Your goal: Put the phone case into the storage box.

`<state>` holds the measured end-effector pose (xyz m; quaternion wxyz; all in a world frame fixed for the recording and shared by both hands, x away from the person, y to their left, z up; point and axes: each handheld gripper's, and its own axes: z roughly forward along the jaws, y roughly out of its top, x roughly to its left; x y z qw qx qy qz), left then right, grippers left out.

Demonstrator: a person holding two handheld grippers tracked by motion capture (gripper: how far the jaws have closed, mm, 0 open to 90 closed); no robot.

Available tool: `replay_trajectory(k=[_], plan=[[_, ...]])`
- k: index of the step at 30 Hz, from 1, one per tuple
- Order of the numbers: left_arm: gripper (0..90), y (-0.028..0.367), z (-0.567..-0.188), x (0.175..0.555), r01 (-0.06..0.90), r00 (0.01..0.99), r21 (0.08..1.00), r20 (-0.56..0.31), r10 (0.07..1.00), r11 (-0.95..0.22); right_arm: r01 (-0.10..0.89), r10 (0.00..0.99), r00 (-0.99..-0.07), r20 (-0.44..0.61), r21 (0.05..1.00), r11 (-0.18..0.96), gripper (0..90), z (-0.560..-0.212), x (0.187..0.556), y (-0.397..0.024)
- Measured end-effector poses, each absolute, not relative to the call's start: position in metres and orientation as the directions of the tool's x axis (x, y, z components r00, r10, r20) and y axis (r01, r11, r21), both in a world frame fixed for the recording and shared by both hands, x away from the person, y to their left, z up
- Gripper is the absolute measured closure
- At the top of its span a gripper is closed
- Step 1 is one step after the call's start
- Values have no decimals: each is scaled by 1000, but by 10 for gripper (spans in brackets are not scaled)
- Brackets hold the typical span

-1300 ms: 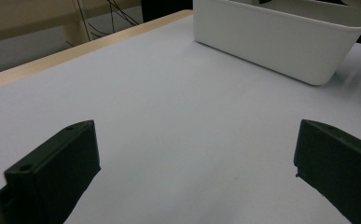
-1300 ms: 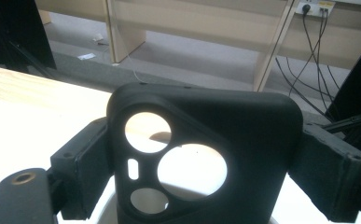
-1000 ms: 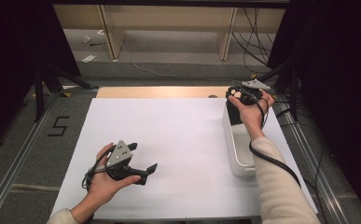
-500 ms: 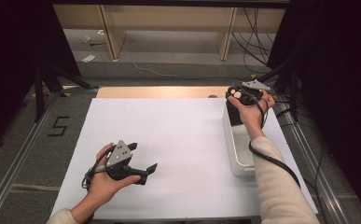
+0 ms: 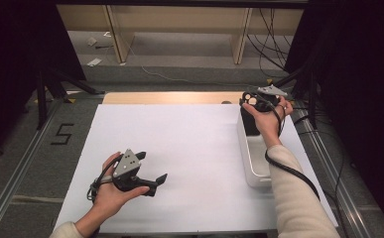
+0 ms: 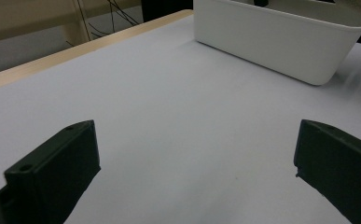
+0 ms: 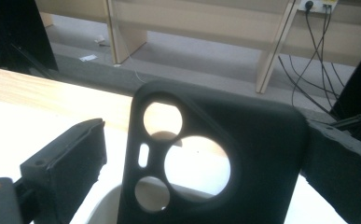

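1. Right gripper [image 5: 253, 99]: jaws wide apart and just now opening further, with a black phone case [image 7: 213, 158] standing upright between them. In the right gripper view the left jaw stands clear of the case; the right jaw sits at the case's edge, and whether it touches cannot be told. No pressing grip shows.
2. Black phone case: matte, with round camera cut-outs and a small slot toward its upper left in the right gripper view. In the high view it shows as a dark upright slab [image 5: 253, 121] at the far end of the bin, under the right gripper.
3. White bin [image 5: 254, 163]: long, rounded plastic tub on the right side of the table, running away from the person. Its near wall shows in the left gripper view [image 6: 281, 42].
4. Right hand [image 5: 266, 116]: holds the gripper over the bin's far end, a cream sleeve [image 5: 298, 198] coming in from the bottom right; a black cable trails along the forearm.
5. Left gripper [image 5: 157, 181]: jaws spread wide, nothing between them, pointing across the bare sheet toward the bin, well apart from it.
6. Left hand [image 5: 112, 191]: holds that gripper low over the near left part of the table.
7. Table [image 5: 179, 144]: white sheet over a wooden top, a strip of wood showing at the far edge.
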<state>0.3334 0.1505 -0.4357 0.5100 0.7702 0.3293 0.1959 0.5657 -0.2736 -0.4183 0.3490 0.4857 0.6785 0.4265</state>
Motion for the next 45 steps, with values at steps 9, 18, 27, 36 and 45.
replay_trajectory(k=[9, 18, 27, 36, 45], plan=[[0, 150, -436, 333, 307, 706, 915, -34, 707, -263, 343, 955, -292, -53, 926, 156, 8, -417, 566, -273], [0, 150, -436, 333, 310, 705, 914, -38, 708, -260, 326, 956, -288, -48, 934, 145, 6, -413, 565, -276], [0, 151, -436, 333, 307, 706, 915, -35, 707, -261, 314, 954, -294, -58, 937, 154, 8, -410, 564, -274], [0, 151, -435, 333, 307, 704, 915, -35, 709, -260, 292, 952, -301, -62, 944, 154, 11, -400, 559, -272], [0, 151, -435, 333, 306, 702, 915, -32, 711, -261, 284, 944, -325, -60, 946, 158, 20, -394, 554, -267]])
